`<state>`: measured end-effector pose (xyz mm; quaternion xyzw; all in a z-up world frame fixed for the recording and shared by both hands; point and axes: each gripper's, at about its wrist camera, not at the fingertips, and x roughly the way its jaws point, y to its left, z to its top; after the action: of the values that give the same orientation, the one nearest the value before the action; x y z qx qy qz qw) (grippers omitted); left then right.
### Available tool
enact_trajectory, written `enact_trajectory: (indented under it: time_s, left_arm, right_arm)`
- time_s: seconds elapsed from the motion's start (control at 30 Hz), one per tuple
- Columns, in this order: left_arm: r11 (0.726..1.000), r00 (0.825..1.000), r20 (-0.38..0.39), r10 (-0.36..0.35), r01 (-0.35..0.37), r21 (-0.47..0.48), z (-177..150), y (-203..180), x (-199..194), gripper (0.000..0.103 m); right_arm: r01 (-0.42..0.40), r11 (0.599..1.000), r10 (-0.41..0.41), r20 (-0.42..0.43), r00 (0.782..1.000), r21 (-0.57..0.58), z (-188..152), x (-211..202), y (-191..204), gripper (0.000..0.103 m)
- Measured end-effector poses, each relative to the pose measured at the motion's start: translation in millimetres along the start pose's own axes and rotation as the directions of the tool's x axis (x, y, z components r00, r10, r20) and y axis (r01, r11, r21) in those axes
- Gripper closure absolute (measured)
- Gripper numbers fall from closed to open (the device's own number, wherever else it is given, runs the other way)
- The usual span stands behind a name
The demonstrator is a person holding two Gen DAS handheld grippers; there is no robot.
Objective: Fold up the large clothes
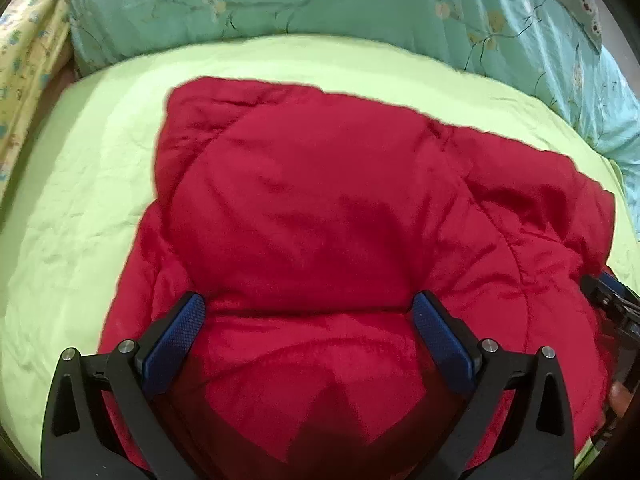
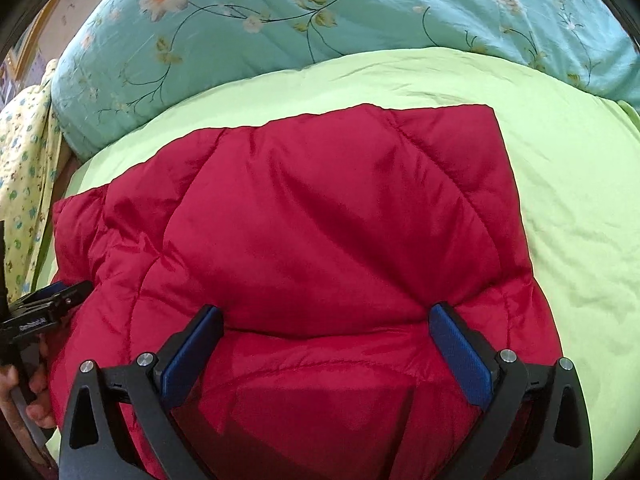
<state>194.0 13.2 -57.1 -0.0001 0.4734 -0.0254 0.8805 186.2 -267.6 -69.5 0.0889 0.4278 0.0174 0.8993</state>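
A red puffy quilted jacket (image 1: 320, 216) lies folded into a thick bundle on the light green bed sheet (image 1: 80, 200); it also shows in the right wrist view (image 2: 320, 216). My left gripper (image 1: 308, 312) is wide open, its blue pads (image 1: 180, 336) resting on the near fold of the jacket, the fabric bulging between them. My right gripper (image 2: 326, 324) is likewise wide open over the near fold, its blue pads (image 2: 460, 352) on the fabric. The right gripper also shows at the left wrist view's right edge (image 1: 608, 296), and the left gripper at the right wrist view's left edge (image 2: 52, 300).
A teal flowered duvet (image 1: 320, 0) is heaped along the far side of the bed, also in the right wrist view (image 2: 320, 12). A yellow printed cloth (image 1: 28, 60) hangs at the far left. Bare green sheet (image 2: 580, 200) lies right of the jacket.
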Motion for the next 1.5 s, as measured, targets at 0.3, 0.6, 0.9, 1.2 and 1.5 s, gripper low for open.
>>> enact_trajectory:
  time_s: [0.3, 0.6, 0.9, 1.2, 1.5]
  left_arm:
    - [0.987, 0.983, 0.085, -0.16, 0.162, -0.01, -83.3, 2.7, -87.3, 0.0]
    - [0.997, 0.995, 0.062, -0.073, 0.072, 0.025, -100.3, -7.8, -63.5, 0.0]
    - [0.998, 0.997, 0.06, -0.05, 0.046, 0.052, -110.4, -13.4, -75.7, 0.0]
    - [0.997, 0.998, 0.062, -0.021, 0.017, 0.07, -120.2, -14.6, -64.1, 0.0]
    - [0.997, 0.998, 0.066, -0.017, 0.012, 0.073, -123.2, -15.9, -67.6, 0.0]
  right_arm:
    - [0.004, 1.0, -0.004, 0.049, 0.999, -0.002, -3.7, -9.5, 0.0, 0.0]
    - [-0.011, 0.996, 0.021, 0.118, 0.993, -0.089, -68.4, -90.8, 37.0, 0.0]
    - [0.066, 0.989, -0.061, 0.038, 0.997, -0.133, -103.1, -69.5, 37.6, 0.0]
    - [0.07, 0.991, -0.065, 0.051, 0.997, -0.117, -102.0, -75.6, 33.1, 0.0]
    - [0.046, 0.994, -0.04, 0.063, 0.997, -0.103, -124.8, -82.3, 32.9, 0.0]
